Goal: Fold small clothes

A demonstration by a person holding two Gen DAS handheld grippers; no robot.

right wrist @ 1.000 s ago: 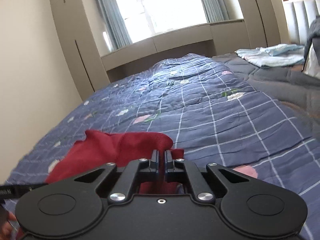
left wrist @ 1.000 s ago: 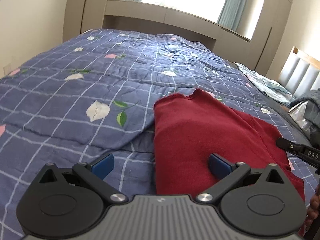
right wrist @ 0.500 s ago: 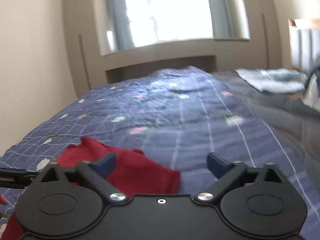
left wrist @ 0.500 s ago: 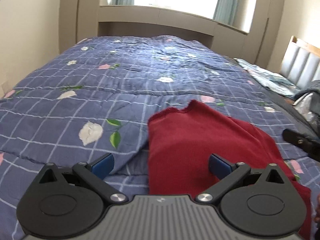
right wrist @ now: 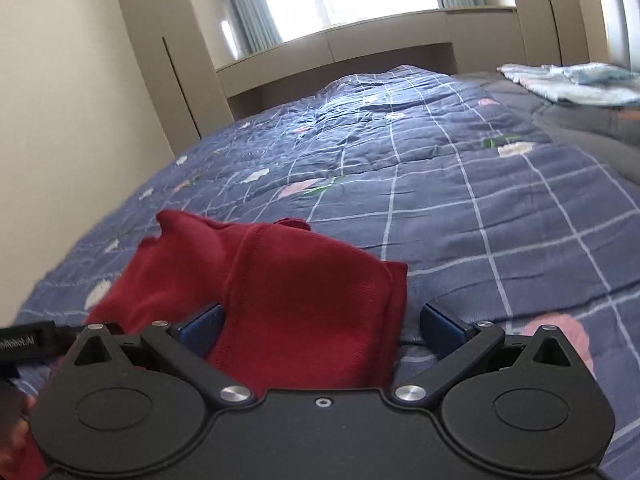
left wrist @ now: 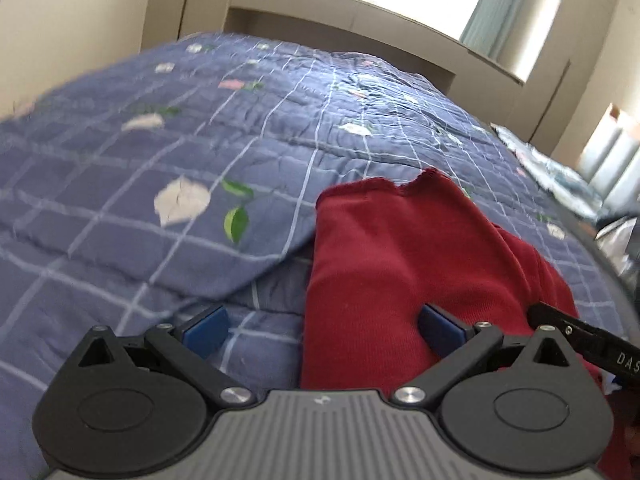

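Observation:
A dark red knit garment (left wrist: 400,272) lies partly folded on the blue checked floral quilt (left wrist: 160,152). My left gripper (left wrist: 322,330) is open low over the garment's near left edge; one blue pad is over the quilt, the other over red cloth. In the right wrist view the same garment (right wrist: 304,296) bulges up between the wide open jaws of my right gripper (right wrist: 320,328), and the pads do not press on it. Each gripper shows at the edge of the other's view: the right gripper (left wrist: 580,344) and the left gripper (right wrist: 28,344).
The quilt (right wrist: 460,184) covers the bed up to a window ledge (right wrist: 360,40) at the far end. A pile of folded pale blue clothes (right wrist: 568,82) sits at the far right on grey bedding. A wall (right wrist: 60,120) runs along the left side.
The right gripper, shut on the red cloth a second ago, has opened wide. Both grippers have sunk closer to the garment, which now bulges between the right jaws.

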